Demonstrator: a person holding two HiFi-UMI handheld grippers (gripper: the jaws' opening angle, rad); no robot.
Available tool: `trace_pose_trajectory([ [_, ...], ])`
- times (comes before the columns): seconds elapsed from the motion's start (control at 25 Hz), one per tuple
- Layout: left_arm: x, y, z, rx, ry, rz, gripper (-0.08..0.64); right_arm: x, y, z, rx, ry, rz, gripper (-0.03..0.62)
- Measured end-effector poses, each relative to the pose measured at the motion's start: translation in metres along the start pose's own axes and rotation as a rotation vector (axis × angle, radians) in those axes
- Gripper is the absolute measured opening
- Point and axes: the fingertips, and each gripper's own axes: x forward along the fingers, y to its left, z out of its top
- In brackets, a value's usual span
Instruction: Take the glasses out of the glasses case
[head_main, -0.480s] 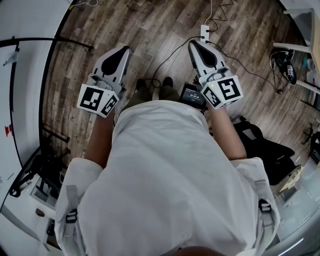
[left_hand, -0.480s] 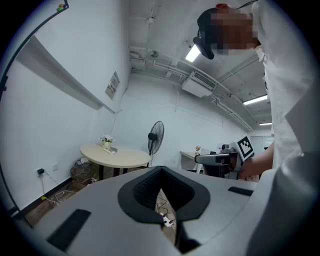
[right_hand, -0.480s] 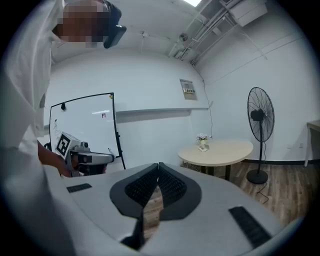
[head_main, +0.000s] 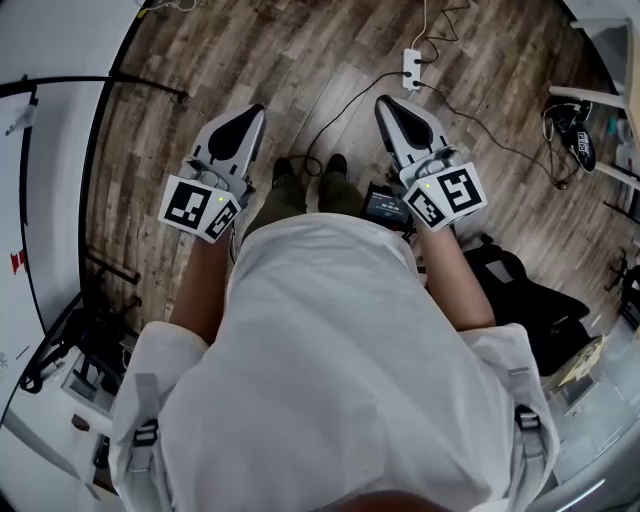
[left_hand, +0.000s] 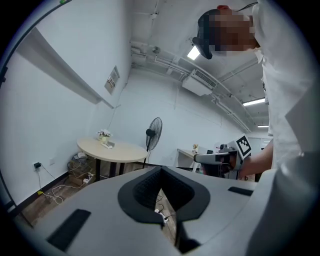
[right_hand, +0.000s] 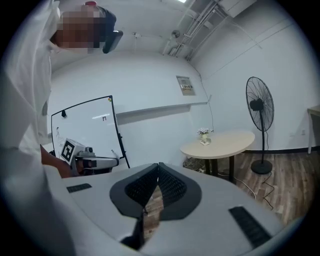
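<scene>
Head view: left gripper (head_main: 245, 118) and right gripper (head_main: 392, 108) (both closed, empty) hang well apart above wood floor (head_main: 320, 50).

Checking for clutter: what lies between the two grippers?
Head view: the person's shoes and a cable on the wood floor, between left gripper and right gripper.

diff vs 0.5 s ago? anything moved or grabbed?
Barely anything. In the head view the left gripper and the right gripper edged slightly back toward the person. Nothing was taken or released: both stay shut and empty. The power strip on the floor is unmoved. No glasses case is in view.
</scene>
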Motion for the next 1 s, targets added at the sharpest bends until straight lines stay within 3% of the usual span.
trace_pose_trajectory([
  [0.2,0.018,-0.010,-0.003,-0.004,0.024,0.010,0.012,-0.019,-0.012,0.001,-0.029,-0.025,0.031,0.025],
  [0.56,0.074,-0.054,-0.014,0.015,0.084,0.037,0.012,-0.071,-0.071,-0.003,0.010,-0.035,0.070,0.025],
  [0.8,0.102,-0.080,0.003,0.057,0.074,-0.017,0.012,-0.093,-0.100,0.007,0.015,-0.056,0.038,0.025],
  [1.0,0.105,-0.066,0.015,0.055,0.035,-0.003,0.012,-0.073,-0.107,0.015,0.026,-0.064,0.040,0.025],
])
